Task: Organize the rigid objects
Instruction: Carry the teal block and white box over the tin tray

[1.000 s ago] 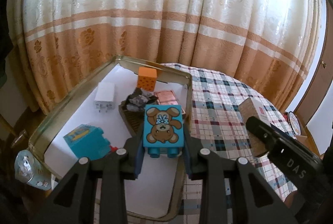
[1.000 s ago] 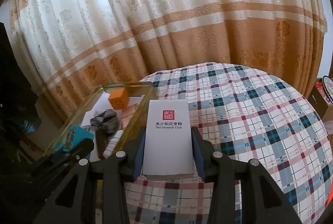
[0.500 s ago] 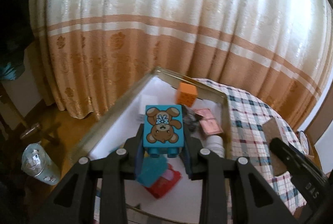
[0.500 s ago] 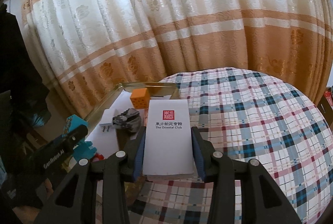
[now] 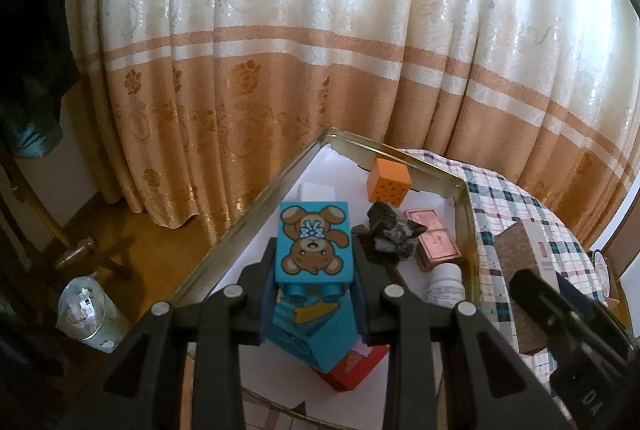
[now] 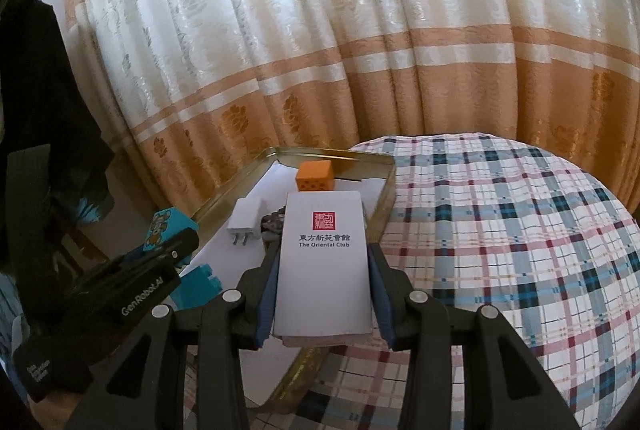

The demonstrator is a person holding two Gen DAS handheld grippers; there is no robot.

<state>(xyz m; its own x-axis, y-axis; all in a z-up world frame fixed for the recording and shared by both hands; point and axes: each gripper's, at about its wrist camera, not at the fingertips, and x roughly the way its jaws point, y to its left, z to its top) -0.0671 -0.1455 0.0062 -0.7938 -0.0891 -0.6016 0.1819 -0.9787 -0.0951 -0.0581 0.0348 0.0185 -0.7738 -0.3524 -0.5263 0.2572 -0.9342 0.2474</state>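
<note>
My left gripper [image 5: 314,266] is shut on a blue toy block with a brown bear picture [image 5: 314,242]. It holds the block above the left part of a gold metal tray [image 5: 256,206] lined with white paper. The block also shows in the right wrist view [image 6: 168,226]. My right gripper [image 6: 324,286] is shut on a white box printed "The Oriental Club" [image 6: 324,266] and holds it over the tray's right rim [image 6: 382,206]. The box shows at the right of the left wrist view [image 5: 524,270].
In the tray lie an orange cube [image 5: 389,182], a dark rock-like piece [image 5: 390,230], a copper-coloured box [image 5: 434,238], a white plug [image 6: 246,220], a white bottle [image 5: 446,280] and blue and red toys [image 5: 316,342]. The tray sits on a checked tablecloth [image 6: 500,230]. A curtain hangs behind.
My left gripper has moved left and forward with the bear block over the tray. My right gripper has moved towards the tray with the white box.
</note>
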